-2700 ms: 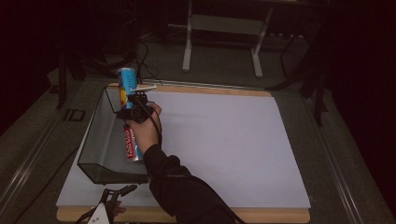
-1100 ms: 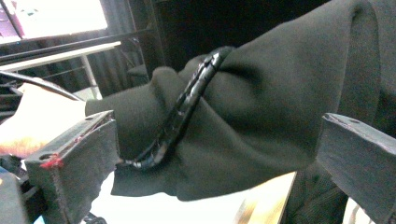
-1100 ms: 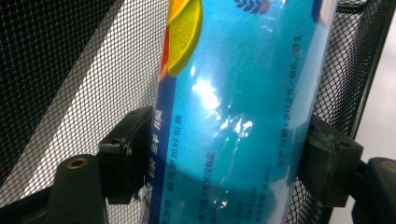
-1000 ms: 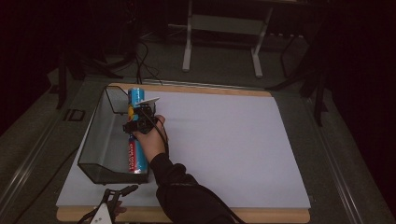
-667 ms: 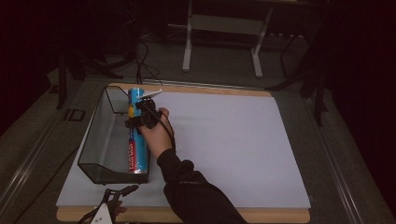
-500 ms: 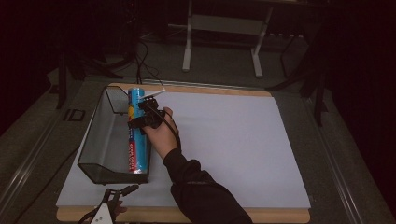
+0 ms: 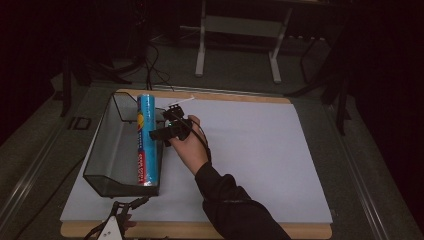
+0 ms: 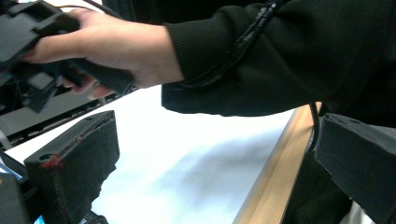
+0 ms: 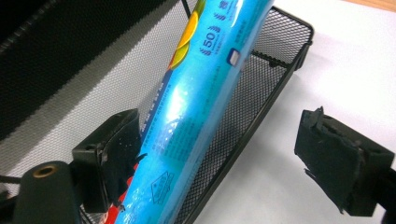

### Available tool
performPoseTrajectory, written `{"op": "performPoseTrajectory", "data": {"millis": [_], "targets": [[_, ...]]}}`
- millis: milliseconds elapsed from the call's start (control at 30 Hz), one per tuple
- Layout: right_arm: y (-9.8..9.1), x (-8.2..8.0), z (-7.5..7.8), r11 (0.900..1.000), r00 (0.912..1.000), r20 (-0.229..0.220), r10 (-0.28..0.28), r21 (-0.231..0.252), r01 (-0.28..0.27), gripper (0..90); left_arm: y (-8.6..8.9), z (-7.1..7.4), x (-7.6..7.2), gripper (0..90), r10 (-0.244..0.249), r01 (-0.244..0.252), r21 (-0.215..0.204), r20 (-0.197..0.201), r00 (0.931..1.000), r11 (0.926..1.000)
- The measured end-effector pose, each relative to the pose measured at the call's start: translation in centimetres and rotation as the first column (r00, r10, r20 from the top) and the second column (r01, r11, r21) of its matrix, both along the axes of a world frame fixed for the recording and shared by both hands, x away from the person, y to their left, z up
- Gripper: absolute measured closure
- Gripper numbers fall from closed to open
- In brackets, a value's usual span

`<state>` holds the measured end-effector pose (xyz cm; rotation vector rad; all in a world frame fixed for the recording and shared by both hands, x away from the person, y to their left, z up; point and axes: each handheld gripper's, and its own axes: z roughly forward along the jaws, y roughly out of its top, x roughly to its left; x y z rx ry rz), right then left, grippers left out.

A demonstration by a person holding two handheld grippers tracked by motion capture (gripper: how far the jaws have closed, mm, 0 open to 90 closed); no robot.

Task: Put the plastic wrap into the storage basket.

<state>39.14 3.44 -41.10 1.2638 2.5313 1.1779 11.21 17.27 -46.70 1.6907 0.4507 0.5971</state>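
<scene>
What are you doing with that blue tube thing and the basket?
A person is putting a long blue roll into a black wire basket on the white table. The roll now lies along the basket's right side. The right gripper has just been opening its jaws; in the right gripper view they stand apart, with one beside the roll and the other over the table. The left gripper waits open near the table's front edge.

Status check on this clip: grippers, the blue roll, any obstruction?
Right gripper jaws just opened, off the blue roll. Roll lies in the mesh basket along its right wall. Left gripper open, idle at near edge. Nothing in the way.
</scene>
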Motion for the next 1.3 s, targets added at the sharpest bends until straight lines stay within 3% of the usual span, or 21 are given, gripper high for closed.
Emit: {"op": "performPoseTrajectory", "data": {"millis": [367, 500, 667, 767, 933, 1300], "targets": [[-4.5, -0.7, 0.4, 0.9997, 0.9988, 0.048, -0.005, -0.025, 0.007, 14.5, -0.2, -0.1, 0.0, 0.6, 0.007, -0.006, 0.01, -0.001, 1.0, 0.9999], [-6.2, -1.1, 0.2, 1.0, 0.9986, 0.052, -0.004, 0.003, 0.004, 14.5, -0.2, -0.1, 0.1, 0.6, 0.008, -0.008, 0.014, -0.005, 1.0, 0.9999], [-8.3, -1.9, -0.5, 0.9997, 0.9978, 0.065, 0.011, -0.021, -0.009, 14.5, -0.3, -0.1, 0.0, 0.6, 0.013, -0.013, 0.011, -0.002, 0.9999, 0.9999], [-9.7, -2.5, -1.1, 0.9999, 0.9979, 0.062, 0.015, 0.001, -0.015, 14.6, -0.3, -0.1, 0.0, 0.6, 0.012, -0.012, 0.012, -0.005, 0.9999, 0.9999], [-11.5, -3.7, -1.9, 0.999, 0.9966, 0.073, 0.038, -0.024, -0.037, 14.7, -0.5, -0.1, 0.0, 0.6, 0.013, -0.013, 0.021, -0.001, 0.9999, 0.9997], [-13.9, -5.9, -3.0, 0.9976, 0.9922, 0.106, 0.065, -0.029, -0.062, 14.8, -0.7, -0.1, -0.1, 0.6, 0.01, -0.009, 0.026, -0.001, 1.0, 0.9996]]}}
